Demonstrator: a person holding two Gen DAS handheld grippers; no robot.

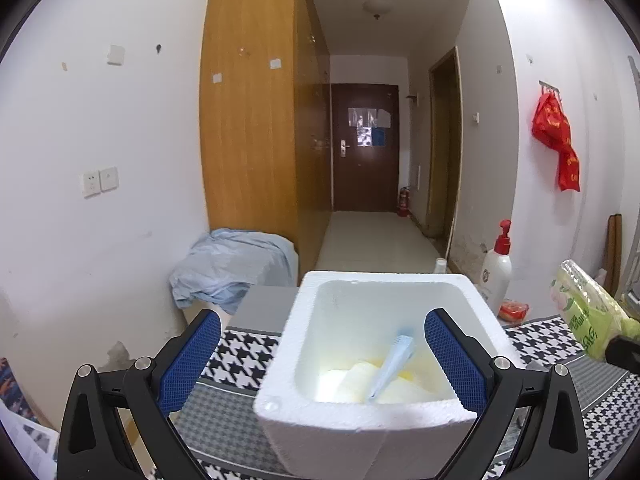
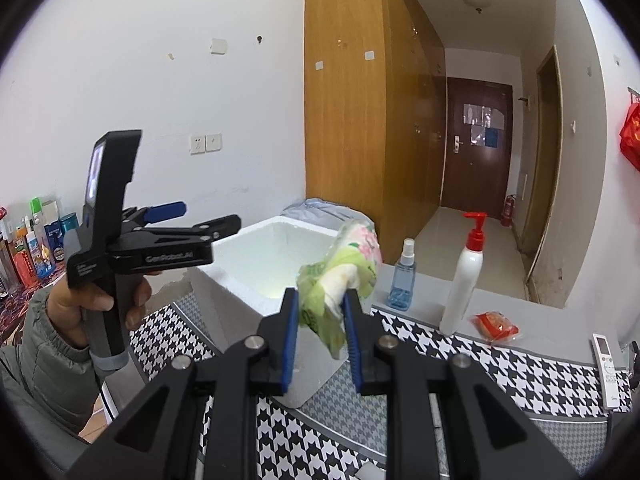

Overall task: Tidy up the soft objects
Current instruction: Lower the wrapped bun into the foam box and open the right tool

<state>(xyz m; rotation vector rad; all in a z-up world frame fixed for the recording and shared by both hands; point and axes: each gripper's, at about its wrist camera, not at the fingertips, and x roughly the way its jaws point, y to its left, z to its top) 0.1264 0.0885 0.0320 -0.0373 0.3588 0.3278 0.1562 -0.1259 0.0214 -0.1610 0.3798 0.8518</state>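
We see our left gripper (image 1: 322, 356) spread wide and empty over the foam box (image 1: 372, 420), our right gripper (image 2: 322, 316) clamping the green tissue pack (image 2: 340, 276) beside that box above the houndstooth cloth (image 2: 500, 368).

The foam box (image 1: 360, 432) hides most of its pale contents (image 1: 384, 384); the remote's (image 2: 608, 372) labels are unreadably small.

A white foam box (image 1: 372, 344) is standing open-topped on the houndstooth cloth. Pale yellow-white soft packs (image 1: 384, 384) are lying in its bottom, with a light blue folded item (image 1: 394, 360) leaning tilted across them toward 1 o'clock. At 3 o'clock from the box, a green-and-pink wrapped tissue pack (image 2: 344, 272) is hanging upright in the air, squeezed at its lower end.
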